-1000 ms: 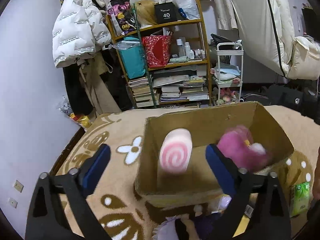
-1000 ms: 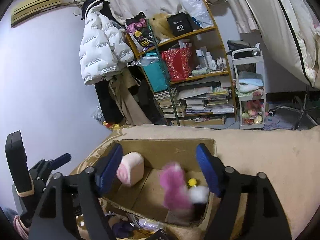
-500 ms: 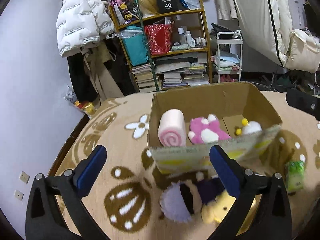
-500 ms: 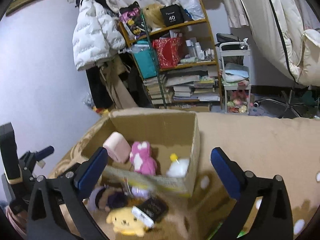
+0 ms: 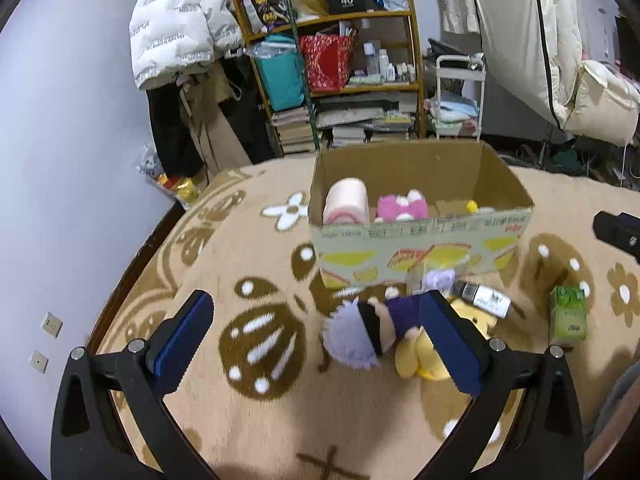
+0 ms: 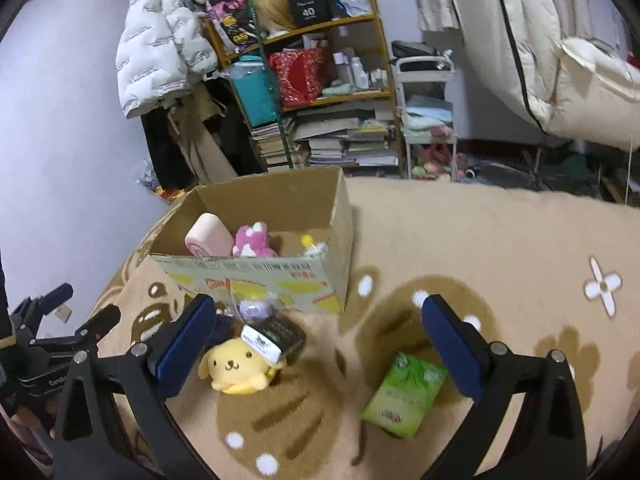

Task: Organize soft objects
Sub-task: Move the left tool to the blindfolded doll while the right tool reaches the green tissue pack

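Observation:
An open cardboard box (image 5: 424, 240) (image 6: 256, 276) stands on the beige rug. Inside lie a pink swirl-roll plush (image 5: 346, 200) (image 6: 210, 236), a pink plush (image 5: 402, 208) (image 6: 252, 240) and a small white-and-yellow toy (image 6: 314, 245). In front of the box lie a purple-haired doll (image 5: 360, 336), a yellow dog plush (image 6: 236, 366) (image 5: 424, 356), a small bagged lilac toy (image 6: 252, 310) and a black-and-white packet (image 6: 274, 338). My left gripper (image 5: 316, 344) is open and empty above the rug, left of the doll. My right gripper (image 6: 320, 348) is open and empty, between the dog plush and a green tissue pack (image 6: 404, 394).
A crowded shelf unit (image 5: 340, 68) with books and bags, a white trolley (image 5: 460, 96) and a hanging white jacket (image 5: 176, 20) stand behind the rug. The green pack also shows in the left view (image 5: 568, 316). The wall runs along the left.
Both grippers have pulled back from over the box and tilted down. The pink plush, blurred in motion a second ago, now lies still inside the box. The toys in front have come into view.

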`<move>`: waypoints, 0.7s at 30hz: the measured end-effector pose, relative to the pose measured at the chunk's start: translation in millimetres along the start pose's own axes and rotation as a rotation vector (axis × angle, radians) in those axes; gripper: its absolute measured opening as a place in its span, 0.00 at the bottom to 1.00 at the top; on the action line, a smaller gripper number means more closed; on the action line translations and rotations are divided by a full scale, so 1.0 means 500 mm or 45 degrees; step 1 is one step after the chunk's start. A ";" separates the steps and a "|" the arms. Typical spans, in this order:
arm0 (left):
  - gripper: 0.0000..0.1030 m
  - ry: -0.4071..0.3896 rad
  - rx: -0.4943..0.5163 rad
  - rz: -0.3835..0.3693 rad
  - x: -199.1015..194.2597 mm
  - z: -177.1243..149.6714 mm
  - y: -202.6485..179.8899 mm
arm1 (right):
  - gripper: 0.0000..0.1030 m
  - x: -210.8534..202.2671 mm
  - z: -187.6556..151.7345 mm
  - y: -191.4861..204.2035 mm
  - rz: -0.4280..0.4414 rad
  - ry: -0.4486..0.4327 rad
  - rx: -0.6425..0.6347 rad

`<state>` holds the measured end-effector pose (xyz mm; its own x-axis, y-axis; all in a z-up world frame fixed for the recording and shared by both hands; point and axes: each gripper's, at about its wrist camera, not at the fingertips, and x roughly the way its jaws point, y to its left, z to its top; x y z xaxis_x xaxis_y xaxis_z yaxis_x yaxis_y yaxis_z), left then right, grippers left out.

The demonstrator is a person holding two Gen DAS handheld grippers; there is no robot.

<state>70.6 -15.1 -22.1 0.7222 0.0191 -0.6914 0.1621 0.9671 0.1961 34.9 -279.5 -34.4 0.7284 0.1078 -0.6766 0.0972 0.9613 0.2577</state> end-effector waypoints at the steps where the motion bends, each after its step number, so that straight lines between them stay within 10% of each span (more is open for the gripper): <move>1: 0.99 0.007 0.001 0.005 0.000 -0.004 0.000 | 1.00 0.000 -0.003 -0.005 -0.006 0.010 0.008; 21: 0.99 0.120 -0.116 -0.137 0.099 0.000 -0.018 | 1.00 0.125 -0.049 -0.090 -0.152 0.353 0.196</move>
<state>105.0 -22.7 -58.3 0.6369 -0.0658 -0.7681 0.1704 0.9837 0.0570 59.7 -309.8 -105.2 0.4954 0.0817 -0.8648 0.2875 0.9240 0.2521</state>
